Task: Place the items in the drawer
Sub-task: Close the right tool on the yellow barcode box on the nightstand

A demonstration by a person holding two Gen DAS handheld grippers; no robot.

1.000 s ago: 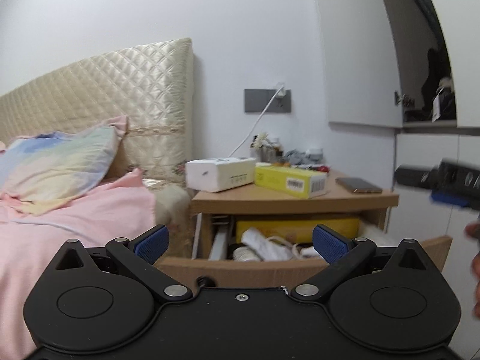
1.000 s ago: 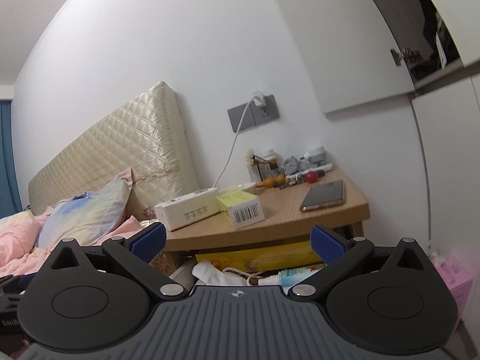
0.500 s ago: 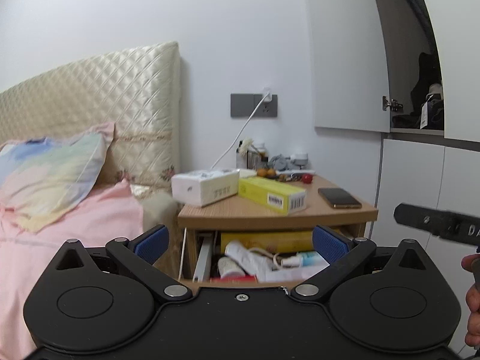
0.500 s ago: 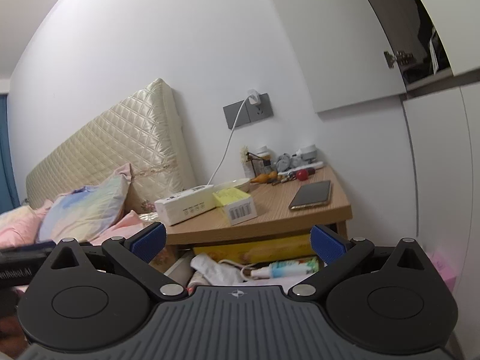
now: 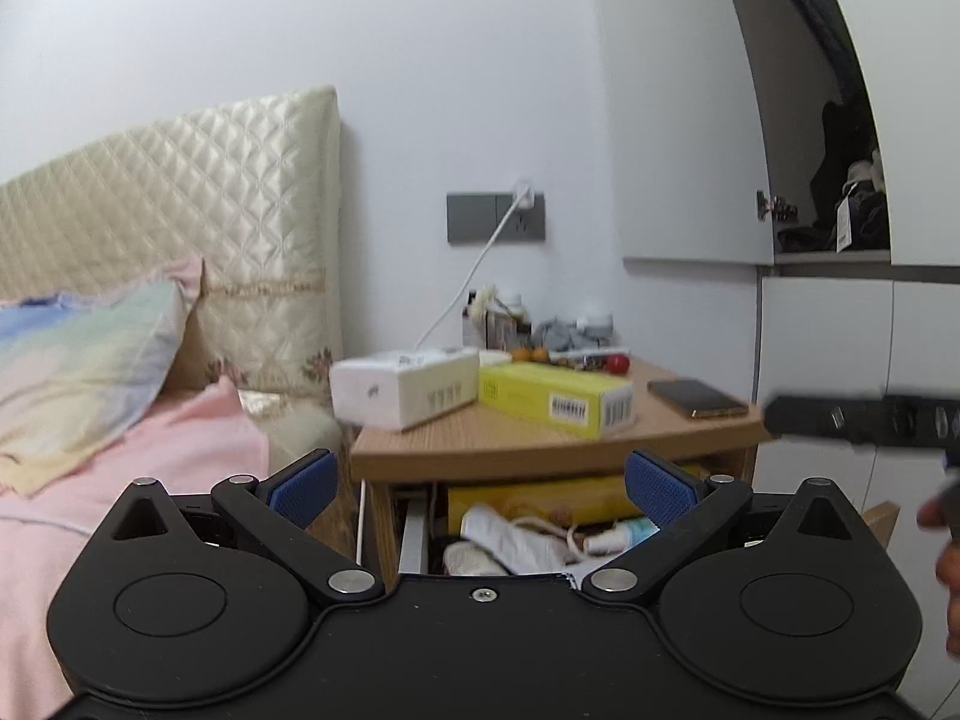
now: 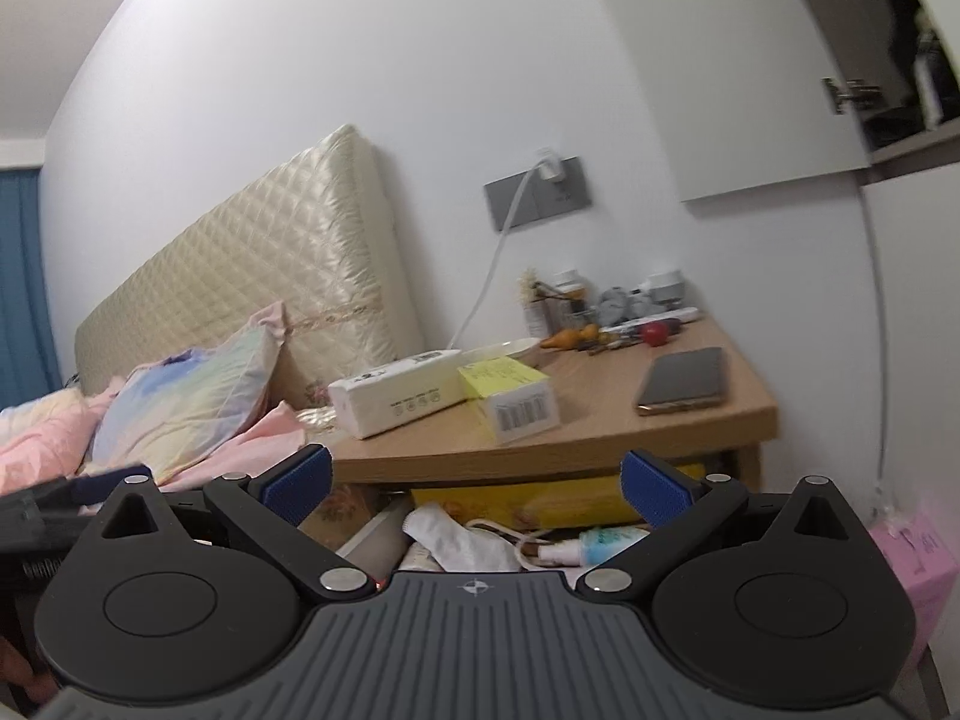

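We see the nightstand (image 5: pixel 540 450) just right of the bed (image 5: pixel 120 450), its drawer (image 5: pixel 414 534) pulled out below the top with tubes (image 6: pixel 612 540) and a cord inside. On top: tissue box (image 5: pixel 402 390) at left, touching the carton (image 5: pixel 558 399) beside it; phone (image 5: pixel 696 399) near the right edge, small clutter (image 6: pixel 606 312) behind by the wall. Wall socket (image 5: pixel 495 219) sits above, its cable dropping to the nightstand.

your left gripper (image 5: pixel 478 483) showing black body, blue ribbed pads, silver screws; right gripper (image 6: pixel 474 477) wearing grey ribbed cover.

Bedroom corner, white walls.
Quilted headboard (image 5: pixel 180 228) beside a wooden nightstand (image 5: pixel 528 450); grey socket (image 5: pixel 495 218) above; blue curtain (image 6: pixel 21 276) far left.
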